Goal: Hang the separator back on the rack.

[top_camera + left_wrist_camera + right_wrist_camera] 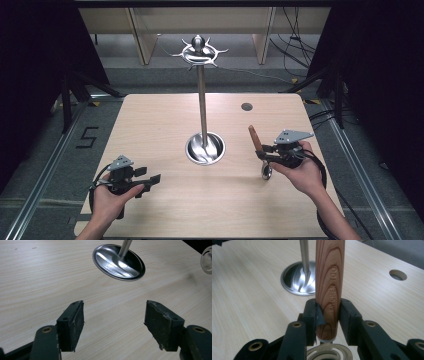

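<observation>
Nearest the person, the left gripper hovers low over the front left of the wooden table, its jaws spread wide with nothing between them. Farther right, the right gripper is clamped on the wooden handle of a kitchen utensil, handle up, metal head hanging down. Beyond stands the steel rack, its round base mid-table.

The right gripper's 2 black jaws clamp a brown wooden utensil handle at centre frame; a round steel stand base lies behind, left.
</observation>
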The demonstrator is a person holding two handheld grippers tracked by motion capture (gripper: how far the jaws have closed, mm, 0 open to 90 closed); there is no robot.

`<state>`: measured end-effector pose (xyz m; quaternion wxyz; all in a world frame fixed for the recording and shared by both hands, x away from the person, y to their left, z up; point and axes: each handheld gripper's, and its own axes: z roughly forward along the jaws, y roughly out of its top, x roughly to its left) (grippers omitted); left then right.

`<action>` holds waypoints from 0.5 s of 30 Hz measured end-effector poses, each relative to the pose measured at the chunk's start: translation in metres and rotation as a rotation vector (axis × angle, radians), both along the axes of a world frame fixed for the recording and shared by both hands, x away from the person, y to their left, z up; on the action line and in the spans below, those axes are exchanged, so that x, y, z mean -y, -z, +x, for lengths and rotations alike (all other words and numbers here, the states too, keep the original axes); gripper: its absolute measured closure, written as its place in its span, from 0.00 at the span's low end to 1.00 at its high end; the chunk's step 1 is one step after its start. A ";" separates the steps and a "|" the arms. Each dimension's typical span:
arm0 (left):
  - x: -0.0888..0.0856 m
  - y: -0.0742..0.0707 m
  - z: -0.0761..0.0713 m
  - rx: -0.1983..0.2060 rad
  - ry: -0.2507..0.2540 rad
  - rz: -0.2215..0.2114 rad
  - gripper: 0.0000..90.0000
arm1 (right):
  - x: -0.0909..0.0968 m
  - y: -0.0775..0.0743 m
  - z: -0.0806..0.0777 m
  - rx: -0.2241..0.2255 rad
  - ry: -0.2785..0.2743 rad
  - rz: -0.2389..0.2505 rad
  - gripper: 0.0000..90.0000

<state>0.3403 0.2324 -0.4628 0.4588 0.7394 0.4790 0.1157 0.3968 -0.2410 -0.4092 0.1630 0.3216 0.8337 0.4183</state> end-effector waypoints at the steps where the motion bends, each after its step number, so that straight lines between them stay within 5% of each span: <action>1: 0.000 0.000 0.000 0.000 0.000 0.000 0.35 | -0.001 -0.002 -0.001 -0.005 0.000 0.012 0.77; 6: 0.000 0.000 0.001 0.005 0.006 0.003 0.35 | -0.003 -0.012 -0.004 0.019 0.000 0.074 0.77; 15: -0.001 -0.001 0.000 0.006 -0.002 0.000 0.35 | -0.011 -0.028 -0.005 0.078 -0.007 0.108 0.77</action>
